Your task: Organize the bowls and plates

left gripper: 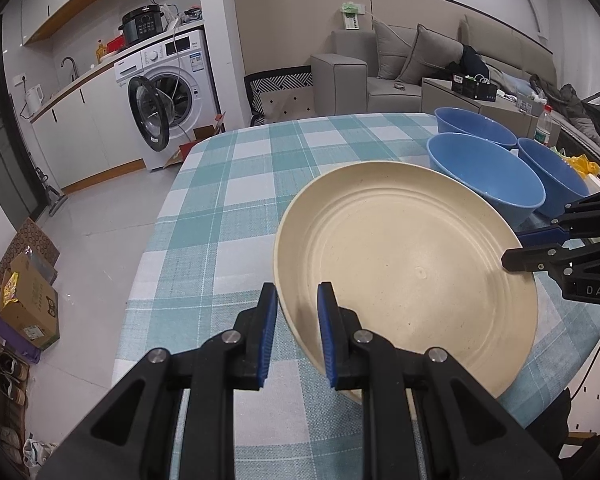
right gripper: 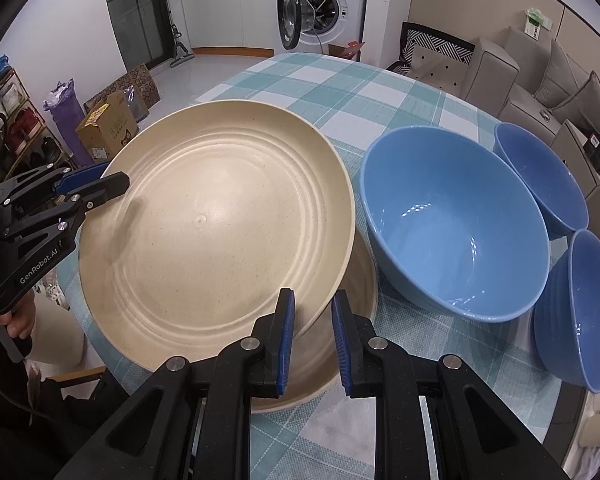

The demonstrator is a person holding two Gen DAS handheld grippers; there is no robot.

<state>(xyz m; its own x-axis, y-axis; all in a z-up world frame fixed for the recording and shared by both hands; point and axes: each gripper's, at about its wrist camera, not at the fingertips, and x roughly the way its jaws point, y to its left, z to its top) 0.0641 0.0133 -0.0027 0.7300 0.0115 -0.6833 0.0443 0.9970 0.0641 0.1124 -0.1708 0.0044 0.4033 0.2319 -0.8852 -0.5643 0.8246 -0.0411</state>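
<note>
Right wrist view: right gripper (right gripper: 312, 334) pinches 6 o'clock rim of round cream ridged plate (right gripper: 216, 236); left gripper (right gripper: 100, 186) pinches 9 o'clock rim.
Plate: face up, slightly tilted, over second cream plate (right gripper: 340, 344); round, no long axis.
Risk: uneven lowering, plate slides off-centre.
Beyond: three blue bowls (right gripper: 452, 224), 3 o'clock.

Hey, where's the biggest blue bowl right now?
In the right wrist view the biggest blue bowl sits on the checked tablecloth, just right of the cream plate, with two smaller blue bowls to its right.
</note>
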